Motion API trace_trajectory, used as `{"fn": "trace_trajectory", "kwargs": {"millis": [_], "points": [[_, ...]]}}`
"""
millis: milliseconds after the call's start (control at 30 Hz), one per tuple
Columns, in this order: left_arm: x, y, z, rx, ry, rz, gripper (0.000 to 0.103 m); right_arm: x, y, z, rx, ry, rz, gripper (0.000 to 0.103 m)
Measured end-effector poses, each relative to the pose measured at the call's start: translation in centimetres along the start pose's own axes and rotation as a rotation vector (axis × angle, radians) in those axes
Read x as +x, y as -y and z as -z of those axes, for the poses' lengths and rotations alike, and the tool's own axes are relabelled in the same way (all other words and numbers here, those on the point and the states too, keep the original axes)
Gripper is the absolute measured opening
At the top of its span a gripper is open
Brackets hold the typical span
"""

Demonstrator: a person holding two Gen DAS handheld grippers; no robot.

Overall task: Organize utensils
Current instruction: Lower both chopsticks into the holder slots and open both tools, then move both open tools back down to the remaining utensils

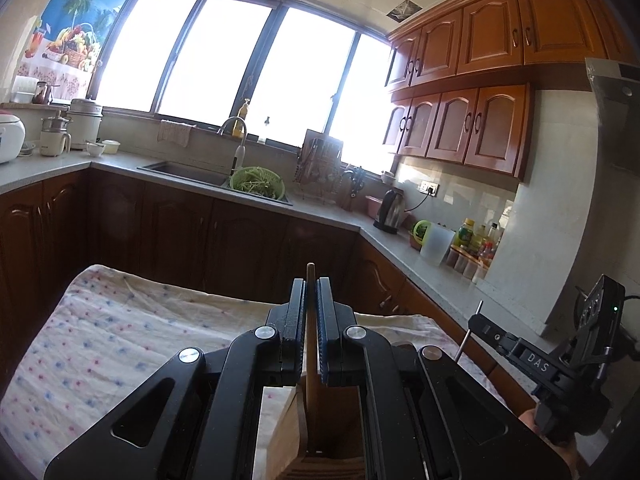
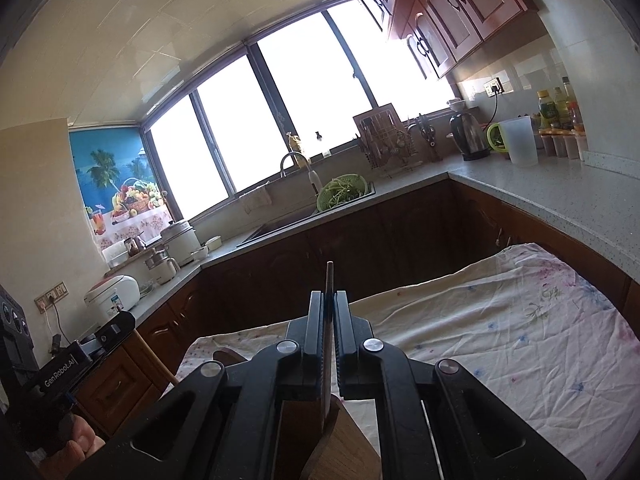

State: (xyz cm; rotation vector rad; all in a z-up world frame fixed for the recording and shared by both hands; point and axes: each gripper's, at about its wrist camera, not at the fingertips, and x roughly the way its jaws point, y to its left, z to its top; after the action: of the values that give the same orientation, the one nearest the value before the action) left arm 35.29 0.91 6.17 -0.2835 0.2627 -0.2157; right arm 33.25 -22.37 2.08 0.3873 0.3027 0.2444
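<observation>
In the left wrist view my left gripper (image 1: pixel 311 285) is shut on a slim wooden utensil handle (image 1: pixel 311 271). The handle stands upright and runs down into a wooden holder (image 1: pixel 289 434) on the flowered cloth (image 1: pixel 120 340). My right gripper (image 1: pixel 476 322) shows at the right edge, shut on a thin metal handle (image 1: pixel 464 344). In the right wrist view the right gripper (image 2: pixel 329 295) pinches that thin dark handle (image 2: pixel 329 274) upright over the same holder (image 2: pixel 346 446). The left gripper (image 2: pixel 122 324) appears at the left with the wooden handle (image 2: pixel 158 362). Both utensils' lower ends are hidden.
A grey L-shaped counter (image 1: pixel 432 276) runs behind the table. On it are a sink (image 1: pixel 180 170) with a green colander (image 1: pixel 258 184), a kettle (image 1: pixel 390 210), a white pitcher (image 1: pixel 436 246) and bottles (image 1: pixel 476 240). A rice cooker (image 2: pixel 114 292) stands at the left.
</observation>
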Motion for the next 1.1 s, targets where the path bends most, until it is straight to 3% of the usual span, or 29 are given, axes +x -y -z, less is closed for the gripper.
{"fn": "trace_trajectory", "kwargs": {"millis": [367, 467, 500, 533, 600, 667, 700, 800, 900, 933, 1000, 1100], "points": [[0.2, -0.3, -0.3, -0.008, -0.038, -0.011, 0.007, 0.1, 0.3, 0.0, 0.010, -0.032, 0.010, 0.005], [0.0, -0.1, -0.4, -0.007, -0.042, -0.014, 0.026, 0.0, 0.2, -0.1, 0.006, -0.038, 0.012, 0.006], [-0.1, 0.0, -0.4, -0.006, -0.040, -0.017, 0.038, 0.0, 0.2, 0.0, 0.004, -0.039, 0.013, 0.010], [-0.3, 0.0, -0.3, -0.007, -0.037, -0.017, 0.043, -0.1, 0.2, 0.0, 0.003, -0.041, 0.019, 0.010], [-0.6, 0.1, -0.4, -0.005, -0.038, -0.019, 0.044, -0.2, 0.3, 0.0, 0.010, -0.048, 0.011, 0.010], [-0.9, 0.0, -0.4, -0.007, -0.045, -0.029, 0.053, -0.5, 0.3, -0.1, 0.016, -0.053, 0.008, 0.011], [-1.2, 0.0, -0.4, -0.011, -0.044, -0.032, 0.058, -0.7, 0.3, -0.1, 0.018, -0.053, 0.006, 0.016], [-2.2, -0.4, -0.1, -0.021, -0.049, -0.057, 0.072, -1.8, 0.2, -0.2, 0.029, -0.041, -0.004, 0.068], [-3.4, -0.6, 0.5, -0.027, -0.061, -0.091, 0.085, -3.1, -0.1, -0.1, 0.018, -0.027, -0.008, 0.073], [-3.8, -0.8, 0.7, -0.028, -0.071, -0.107, 0.089, -3.5, -0.1, -0.1, 0.016, -0.030, -0.012, 0.079], [-4.6, -1.0, 1.3, -0.030, -0.090, -0.112, 0.090, -4.3, -0.2, 0.1, 0.018, -0.040, -0.023, 0.089], [-5.9, -1.1, 2.2, -0.019, -0.118, -0.126, 0.090, -5.9, -0.4, 0.7, 0.017, -0.046, -0.037, 0.090]]}}
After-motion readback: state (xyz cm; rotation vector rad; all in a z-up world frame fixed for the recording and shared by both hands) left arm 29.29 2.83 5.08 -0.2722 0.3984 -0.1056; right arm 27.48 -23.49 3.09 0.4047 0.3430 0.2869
